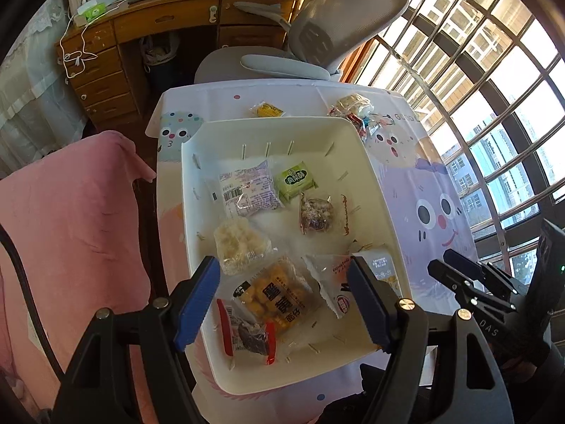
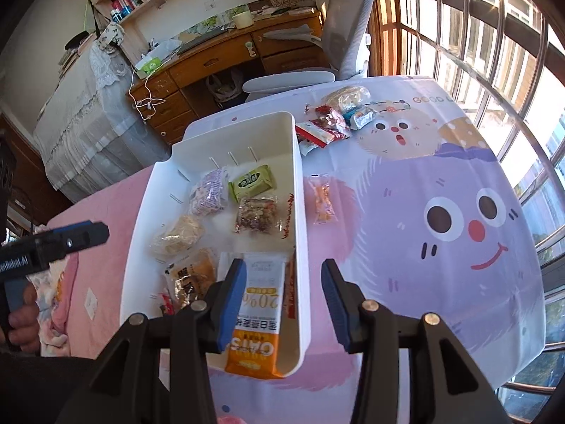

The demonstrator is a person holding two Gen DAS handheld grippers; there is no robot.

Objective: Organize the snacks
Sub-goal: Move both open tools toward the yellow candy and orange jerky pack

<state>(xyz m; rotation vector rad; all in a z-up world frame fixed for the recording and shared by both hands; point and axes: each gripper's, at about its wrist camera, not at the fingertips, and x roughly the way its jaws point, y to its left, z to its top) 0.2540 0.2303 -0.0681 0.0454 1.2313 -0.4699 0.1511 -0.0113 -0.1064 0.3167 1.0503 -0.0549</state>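
A white bin (image 1: 192, 212) sits on the cartoon tablecloth and holds several wrapped snacks. My left gripper (image 1: 282, 304) hovers open over its near end, above a yellow corn-puff pack (image 1: 279, 296), with nothing pressed between the pads. My right gripper (image 2: 284, 304) is open astride the bin's right wall (image 2: 300, 219). An orange-and-white oats packet (image 2: 257, 339) lies in the bin under its left finger. Loose snacks remain on the cloth: a heap (image 2: 335, 120) beyond the bin and a small orange pack (image 2: 321, 201) beside it. A yellow packet (image 1: 266, 109) lies behind the bin.
A grey office chair (image 1: 339, 24) and a wooden desk (image 1: 169, 21) stand beyond the table. Barred windows (image 1: 476, 88) run along the right. A pink cloth (image 1: 70, 212) covers the surface left of the table. The other gripper (image 1: 441, 261) shows at the right edge.
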